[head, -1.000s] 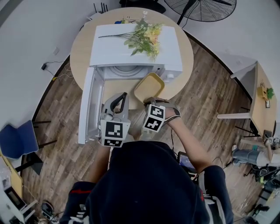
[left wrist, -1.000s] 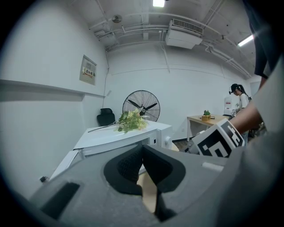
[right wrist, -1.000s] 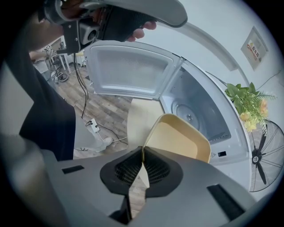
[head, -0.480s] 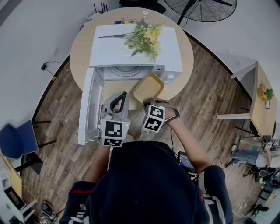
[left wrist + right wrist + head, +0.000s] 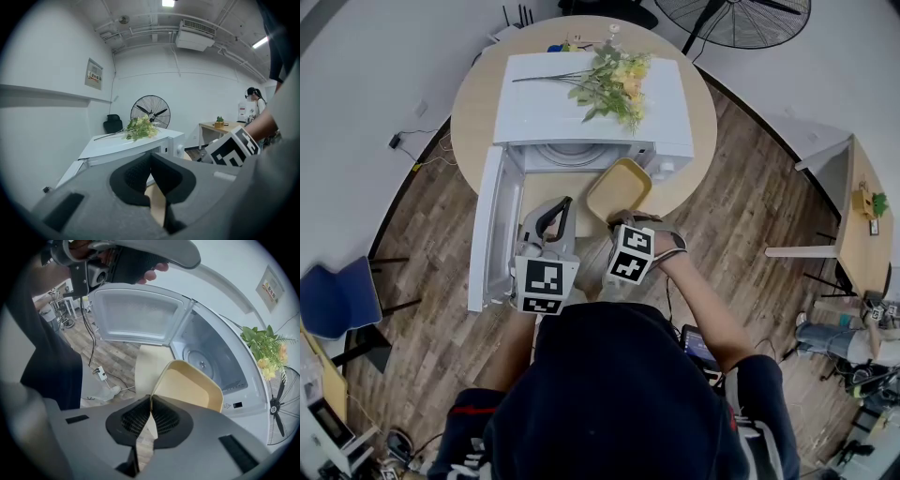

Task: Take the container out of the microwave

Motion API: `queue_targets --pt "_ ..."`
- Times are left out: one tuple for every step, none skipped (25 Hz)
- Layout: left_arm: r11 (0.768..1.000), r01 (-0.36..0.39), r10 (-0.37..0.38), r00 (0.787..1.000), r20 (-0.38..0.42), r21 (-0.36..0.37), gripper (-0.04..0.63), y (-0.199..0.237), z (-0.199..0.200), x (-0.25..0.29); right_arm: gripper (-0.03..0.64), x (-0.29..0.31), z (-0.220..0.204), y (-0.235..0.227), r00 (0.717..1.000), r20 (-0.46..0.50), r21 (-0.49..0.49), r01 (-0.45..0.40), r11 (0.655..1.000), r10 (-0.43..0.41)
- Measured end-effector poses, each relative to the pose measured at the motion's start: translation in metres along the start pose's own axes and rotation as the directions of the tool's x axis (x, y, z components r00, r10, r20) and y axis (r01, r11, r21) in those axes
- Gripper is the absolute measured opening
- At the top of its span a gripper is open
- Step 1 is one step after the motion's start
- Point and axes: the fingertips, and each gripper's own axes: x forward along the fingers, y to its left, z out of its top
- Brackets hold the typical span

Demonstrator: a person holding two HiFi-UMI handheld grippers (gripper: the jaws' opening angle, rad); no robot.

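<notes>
A white microwave [image 5: 581,112] stands on the round wooden table [image 5: 478,103], its door [image 5: 487,230] swung open to the left. The empty cavity with its glass turntable [image 5: 206,359] shows in the right gripper view. A shallow tan container [image 5: 619,186] sits tilted just outside the opening, over the table's front edge. My right gripper [image 5: 615,217] is shut on its near rim; the rim runs between the pads in the right gripper view, where the right gripper [image 5: 150,401] pinches the container [image 5: 190,385]. My left gripper [image 5: 565,202] hovers beside the door, its tips touching, holding nothing, and the left gripper [image 5: 151,155] points toward the microwave [image 5: 126,147].
A bunch of yellow and green flowers [image 5: 614,80] lies on top of the microwave. A standing fan [image 5: 731,19] is behind the table. A blue chair [image 5: 337,300] stands at the left, a side table [image 5: 862,225] at the right. A power strip and cables [image 5: 99,373] lie on the wood floor.
</notes>
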Motion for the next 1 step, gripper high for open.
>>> queue_targets --pt "1.0 -0.001 0.001 1.0 0.0 0.0 0.014 0.0004 0.0001 0.0003 0.018 0.0003 0.0005 0.0 1.0 0.001 -0.002 -0.001 1.0 0.001"
